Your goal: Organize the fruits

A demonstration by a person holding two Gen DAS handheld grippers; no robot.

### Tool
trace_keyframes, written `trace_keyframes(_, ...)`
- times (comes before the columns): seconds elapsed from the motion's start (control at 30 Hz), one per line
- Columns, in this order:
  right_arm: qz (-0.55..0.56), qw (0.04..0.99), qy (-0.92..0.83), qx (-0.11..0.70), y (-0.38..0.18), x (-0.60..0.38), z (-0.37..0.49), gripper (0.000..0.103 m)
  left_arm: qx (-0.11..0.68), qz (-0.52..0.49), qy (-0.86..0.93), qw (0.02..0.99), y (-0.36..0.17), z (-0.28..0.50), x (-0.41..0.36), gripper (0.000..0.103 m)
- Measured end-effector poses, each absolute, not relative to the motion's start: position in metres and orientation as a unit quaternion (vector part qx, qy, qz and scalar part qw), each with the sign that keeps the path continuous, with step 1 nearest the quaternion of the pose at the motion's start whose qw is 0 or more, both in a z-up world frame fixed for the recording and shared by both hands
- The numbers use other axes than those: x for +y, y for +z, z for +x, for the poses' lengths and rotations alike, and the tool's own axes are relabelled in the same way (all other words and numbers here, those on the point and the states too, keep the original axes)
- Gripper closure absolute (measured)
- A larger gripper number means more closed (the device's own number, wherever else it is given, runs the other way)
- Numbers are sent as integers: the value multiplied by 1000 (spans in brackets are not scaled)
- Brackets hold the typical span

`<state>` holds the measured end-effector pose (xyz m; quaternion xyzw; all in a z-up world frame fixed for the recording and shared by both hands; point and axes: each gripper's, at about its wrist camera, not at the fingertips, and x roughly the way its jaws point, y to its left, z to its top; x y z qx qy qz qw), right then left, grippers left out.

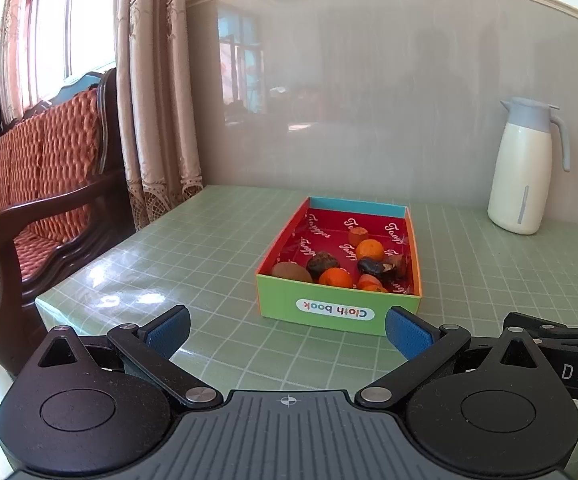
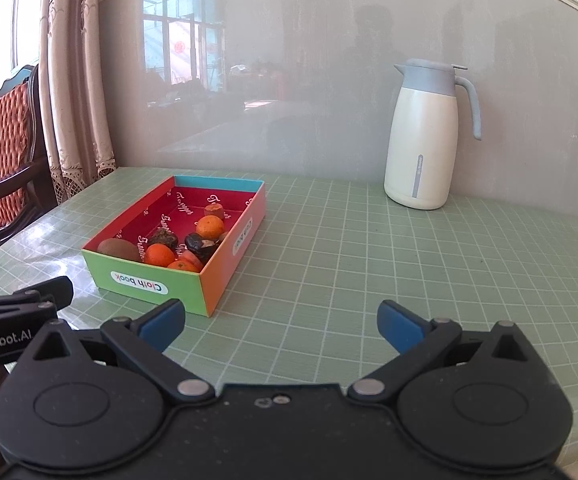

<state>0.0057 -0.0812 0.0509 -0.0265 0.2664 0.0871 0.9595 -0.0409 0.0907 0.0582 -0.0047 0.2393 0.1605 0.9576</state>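
A colourful cardboard box marked "Cloth book" sits on the green gridded table. Inside lie several fruits: oranges, a brown kiwi, dark shrivelled fruits and a small reddish piece. My left gripper is open and empty, just in front of the box. My right gripper is open and empty, in front and to the right of the box.
A white thermos jug with a grey-blue lid stands at the back right by the wall. A wooden sofa with orange cushions and curtains are left of the table. The table's left edge is near.
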Motion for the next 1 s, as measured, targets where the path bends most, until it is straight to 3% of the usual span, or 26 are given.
trace_keyframes(1.0,-22,959,89,268,49,-83,6,0,243,-6,159,957,56,-39,90,0)
